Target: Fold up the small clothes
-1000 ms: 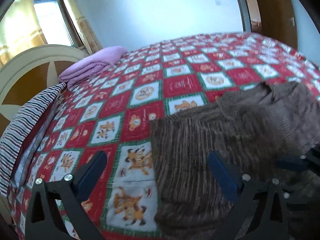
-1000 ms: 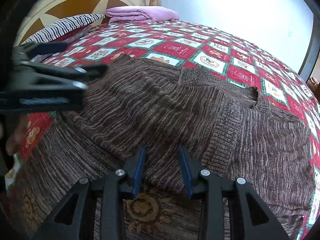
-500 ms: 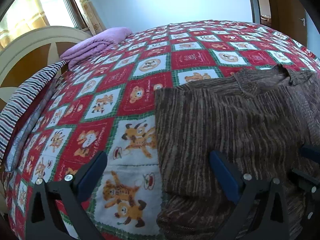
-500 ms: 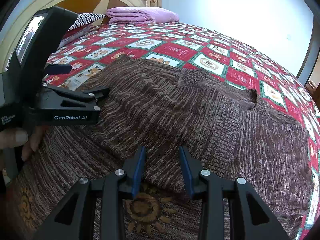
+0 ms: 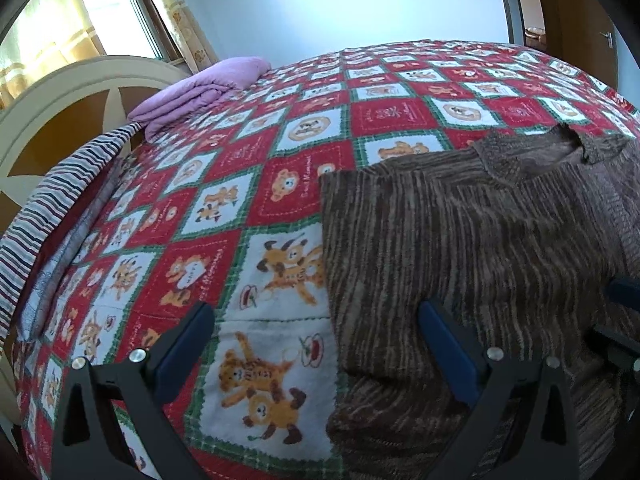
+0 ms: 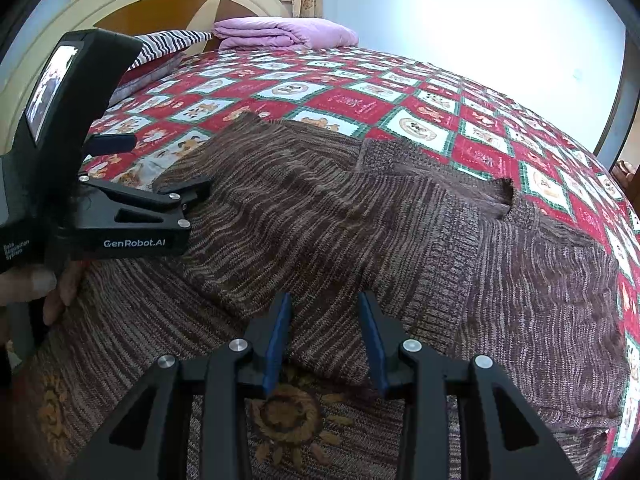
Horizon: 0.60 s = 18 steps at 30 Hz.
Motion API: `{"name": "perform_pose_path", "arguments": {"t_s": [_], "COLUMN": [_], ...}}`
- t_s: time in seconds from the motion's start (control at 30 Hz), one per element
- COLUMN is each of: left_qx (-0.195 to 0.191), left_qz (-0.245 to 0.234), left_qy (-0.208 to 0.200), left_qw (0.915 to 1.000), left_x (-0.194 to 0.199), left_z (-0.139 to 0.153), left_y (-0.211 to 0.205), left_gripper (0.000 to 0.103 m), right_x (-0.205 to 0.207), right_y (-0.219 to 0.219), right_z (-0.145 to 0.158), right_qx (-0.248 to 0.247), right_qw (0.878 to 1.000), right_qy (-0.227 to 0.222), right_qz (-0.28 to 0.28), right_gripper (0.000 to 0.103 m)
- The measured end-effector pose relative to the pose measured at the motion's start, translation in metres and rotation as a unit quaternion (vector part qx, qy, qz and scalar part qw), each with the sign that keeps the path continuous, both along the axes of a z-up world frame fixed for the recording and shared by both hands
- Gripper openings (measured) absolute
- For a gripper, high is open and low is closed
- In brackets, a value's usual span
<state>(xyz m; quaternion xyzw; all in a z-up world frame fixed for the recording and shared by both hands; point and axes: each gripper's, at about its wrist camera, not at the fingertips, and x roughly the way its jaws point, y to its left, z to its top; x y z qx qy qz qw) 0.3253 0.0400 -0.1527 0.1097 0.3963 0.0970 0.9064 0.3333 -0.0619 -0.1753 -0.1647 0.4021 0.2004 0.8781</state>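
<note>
A brown striped knit sweater lies spread on the bed, with one part folded over its body. An orange flower motif shows on the lower layer. My left gripper stands wide open just above the sweater's left edge, with nothing pinched; the right wrist view shows it at the left, held by a hand. My right gripper hovers over the folded layer's near edge, jaws partly apart, and the cloth lies flat between them.
A red, white and green bear-print quilt covers the bed. A folded pink blanket and a striped pillow lie by the cream headboard. A brown door stands at the far right.
My left gripper has sunk closer to the bed and tipped down over the sweater's left edge, coming further into the right wrist view. The right gripper and sweater have not moved.
</note>
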Motion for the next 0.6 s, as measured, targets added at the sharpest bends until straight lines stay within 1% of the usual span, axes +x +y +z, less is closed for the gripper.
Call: {"name": "perform_pose_path", "arguments": {"t_s": [0.13,0.23,0.33,0.4,0.5,0.53,0.6], "left_qx": [-0.008,-0.007,0.010,0.005,0.010,0.012,0.034], "left_qz": [0.006,0.011,0.004,0.002,0.005,0.002,-0.007], "left_qy": [0.000,-0.001,-0.016,-0.020,-0.025,-0.025,-0.010], "left_qw": [1.0000,0.9999,0.9998,0.9998,0.9996,0.9996,0.9994], "left_x": [-0.001,-0.001,0.001,0.006,0.018,0.022,0.032], "left_z": [0.002,0.009,0.020,0.024,0.027,0.027,0.018], "left_y": [0.006,0.008,0.005,0.006,0.005,0.003,-0.005], "left_gripper": [0.103,0.103,0.103,0.103,0.103,0.103,0.103], "right_x": [0.000,-0.001,-0.001,-0.001,-0.001,-0.001,-0.001], "right_y": [0.000,0.000,0.000,-0.001,-0.001,-0.001,-0.001], "right_z": [0.000,0.000,0.000,0.001,0.001,0.001,0.002], "right_qx": [-0.001,-0.002,-0.002,-0.002,-0.002,-0.002,0.000], "right_qw": [1.000,1.000,1.000,1.000,1.000,1.000,1.000], "right_qy": [-0.001,-0.002,-0.002,-0.004,-0.004,-0.004,-0.002], "right_qz": [0.000,0.000,0.000,0.000,0.000,0.000,0.000], "right_gripper": [0.038,0.038,0.038,0.038,0.038,0.038,0.038]}}
